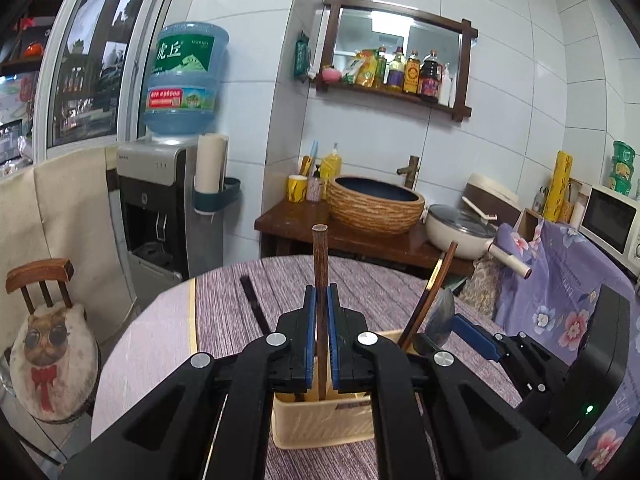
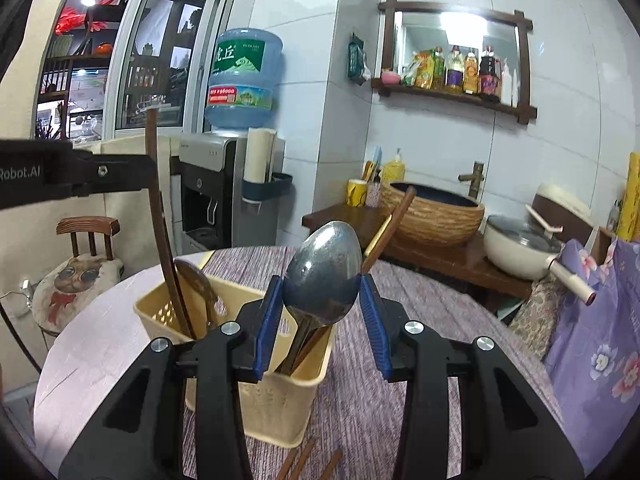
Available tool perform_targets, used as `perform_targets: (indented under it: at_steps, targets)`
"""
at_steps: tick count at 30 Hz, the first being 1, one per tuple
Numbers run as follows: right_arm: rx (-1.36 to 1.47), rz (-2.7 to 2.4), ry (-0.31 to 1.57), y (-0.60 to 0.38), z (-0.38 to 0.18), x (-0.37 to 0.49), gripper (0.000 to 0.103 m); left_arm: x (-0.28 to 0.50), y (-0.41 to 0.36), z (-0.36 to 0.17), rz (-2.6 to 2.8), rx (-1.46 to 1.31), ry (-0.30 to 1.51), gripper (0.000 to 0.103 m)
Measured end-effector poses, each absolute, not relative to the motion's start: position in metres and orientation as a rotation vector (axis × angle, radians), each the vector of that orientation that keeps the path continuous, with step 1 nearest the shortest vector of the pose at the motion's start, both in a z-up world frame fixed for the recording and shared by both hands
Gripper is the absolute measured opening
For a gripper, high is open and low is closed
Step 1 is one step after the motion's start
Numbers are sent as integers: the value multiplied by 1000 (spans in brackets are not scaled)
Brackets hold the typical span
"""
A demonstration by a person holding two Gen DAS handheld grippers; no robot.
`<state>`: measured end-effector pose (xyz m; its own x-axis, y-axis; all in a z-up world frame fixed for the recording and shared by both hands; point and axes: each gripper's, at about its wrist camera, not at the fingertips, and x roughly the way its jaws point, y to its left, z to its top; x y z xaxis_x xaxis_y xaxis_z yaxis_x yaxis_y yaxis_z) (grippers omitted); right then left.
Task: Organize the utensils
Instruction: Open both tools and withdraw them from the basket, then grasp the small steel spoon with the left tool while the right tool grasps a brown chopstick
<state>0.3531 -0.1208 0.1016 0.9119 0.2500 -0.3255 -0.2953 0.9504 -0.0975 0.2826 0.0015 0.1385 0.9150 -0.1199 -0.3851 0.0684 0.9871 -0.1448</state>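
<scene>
Left wrist view: the left gripper [image 1: 320, 300] jaws clamp a dark brown wooden chopstick [image 1: 320, 264], upright, tip inside the cream plastic utensil basket [image 1: 320, 420] below. Lower straight, then release.

Right wrist view: the right gripper [image 2: 322, 300] jaws are spread around a grey metal spoon [image 2: 324, 272] standing in that basket; withdraw without tipping it.

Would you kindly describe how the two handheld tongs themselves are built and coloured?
Both tongs, left and right, have matte black angular linkage arms with triangular cutouts, round silver pivot bolts and ribbed blue finger pads. The left body carries white "Robot.AI" lettering.
</scene>
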Motion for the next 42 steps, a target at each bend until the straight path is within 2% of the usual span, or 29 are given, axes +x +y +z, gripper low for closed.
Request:
perform_targets:
  at_steps: [6, 7, 9, 10, 12, 14, 20, 32, 42]
  targets:
    - [-138, 322, 379, -120, 84, 353, 40, 282, -3, 119, -117, -119, 451, 6]
    - [-134, 325, 380, -120, 83, 352, 42, 281, -3, 117, -118, -121, 453, 6]
    - [-126, 322, 373, -124, 82, 346, 55, 277, -2, 113, -126, -126, 456, 7]
    - [-122, 322, 367, -126, 82, 344, 57, 276, -2, 112, -128, -123, 459, 9]
    - [-109, 316, 354, -132, 84, 335, 58, 271, -2, 110, -129, -119, 463, 22]
    - [-84, 316, 361, -139, 85, 329, 58, 262, -2, 108, -128, -122, 457, 41]
    - [-11, 289, 470, -163, 74, 314, 58, 232, -4, 92, -130, -100, 479, 57]
    - [57, 208, 693, -195, 12, 281, 58, 199, -31, 3, -247, -63, 775, 57]
    - [112, 202, 737, -208, -7, 267, 58, 189, -55, -39, -295, 23, 901, 52]
